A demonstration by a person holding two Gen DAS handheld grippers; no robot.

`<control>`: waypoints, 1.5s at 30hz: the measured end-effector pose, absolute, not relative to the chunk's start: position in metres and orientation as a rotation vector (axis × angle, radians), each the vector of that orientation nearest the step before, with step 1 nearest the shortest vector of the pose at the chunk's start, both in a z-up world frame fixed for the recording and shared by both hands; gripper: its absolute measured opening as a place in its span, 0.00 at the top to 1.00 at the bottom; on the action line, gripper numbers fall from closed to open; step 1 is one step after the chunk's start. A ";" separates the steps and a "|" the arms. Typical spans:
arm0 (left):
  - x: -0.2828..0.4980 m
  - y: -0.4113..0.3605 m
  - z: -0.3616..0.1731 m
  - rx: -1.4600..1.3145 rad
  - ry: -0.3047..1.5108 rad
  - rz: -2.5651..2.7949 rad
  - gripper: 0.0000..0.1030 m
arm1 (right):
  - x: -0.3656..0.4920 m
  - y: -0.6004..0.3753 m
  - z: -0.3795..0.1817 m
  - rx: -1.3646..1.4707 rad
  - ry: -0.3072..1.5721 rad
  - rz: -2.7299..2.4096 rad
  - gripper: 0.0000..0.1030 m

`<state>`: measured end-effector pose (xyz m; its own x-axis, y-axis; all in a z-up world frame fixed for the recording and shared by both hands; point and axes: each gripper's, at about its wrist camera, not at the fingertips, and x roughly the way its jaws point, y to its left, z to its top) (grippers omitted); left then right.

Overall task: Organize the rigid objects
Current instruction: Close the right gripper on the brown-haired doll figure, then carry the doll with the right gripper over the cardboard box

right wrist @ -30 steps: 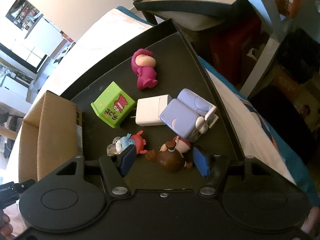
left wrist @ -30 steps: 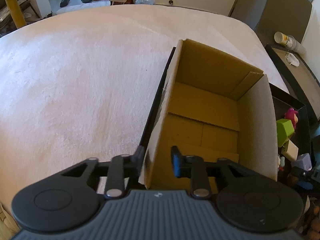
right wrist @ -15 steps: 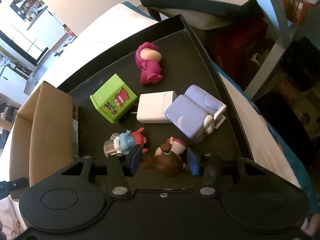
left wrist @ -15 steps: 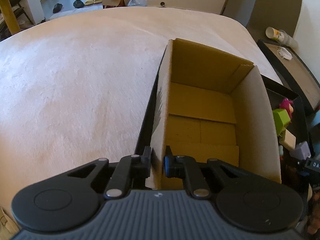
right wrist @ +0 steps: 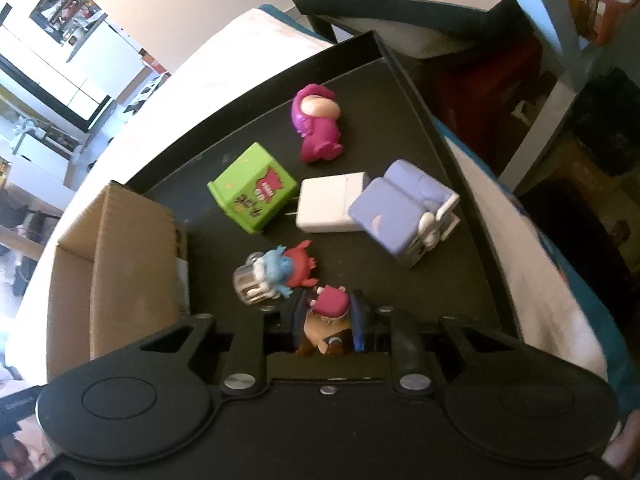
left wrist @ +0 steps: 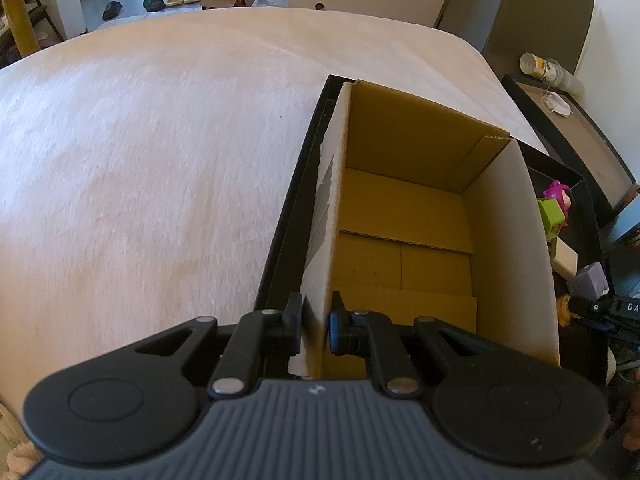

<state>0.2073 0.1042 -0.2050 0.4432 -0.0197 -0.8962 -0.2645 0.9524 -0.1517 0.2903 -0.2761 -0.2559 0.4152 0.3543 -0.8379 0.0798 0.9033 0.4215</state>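
My left gripper (left wrist: 315,322) is shut on the near left wall of an empty cardboard box (left wrist: 404,240), which stands on a black tray (left wrist: 288,216). My right gripper (right wrist: 326,318) is shut on a brown figurine with a red cap (right wrist: 326,320), held just above the black tray (right wrist: 400,272). On the tray lie a blue-and-red figurine (right wrist: 276,276), a green cube (right wrist: 252,194), a white block (right wrist: 332,202), a purple sofa toy (right wrist: 404,216) and a magenta figurine (right wrist: 316,124). The box shows at the left in the right wrist view (right wrist: 116,268).
The tray rests on a bed with a pinkish-white plush cover (left wrist: 140,160). A dark side table (left wrist: 580,148) with a cup and a mask stands at the right. A grey metal frame leg (right wrist: 560,52) and an orange basket (right wrist: 596,12) are beyond the tray.
My left gripper closed on the box wall. My right gripper closed on the brown figurine and lifted it slightly from the tray.
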 end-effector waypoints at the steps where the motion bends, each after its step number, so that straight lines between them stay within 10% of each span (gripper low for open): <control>1: 0.207 0.105 -0.205 -0.291 1.103 0.154 0.89 | 0.289 -0.275 -0.254 0.426 1.134 0.185 0.77; 45: 0.183 0.118 -0.211 -0.401 1.022 0.143 0.87 | 0.287 -0.158 -0.139 0.271 0.948 0.443 0.78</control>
<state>0.1834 0.1178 -0.2109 0.5197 -0.0699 -0.8515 -0.3002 0.9181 -0.2586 0.2872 -0.1578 -0.1392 0.5038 0.4781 -0.7194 -0.2455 0.8778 0.4114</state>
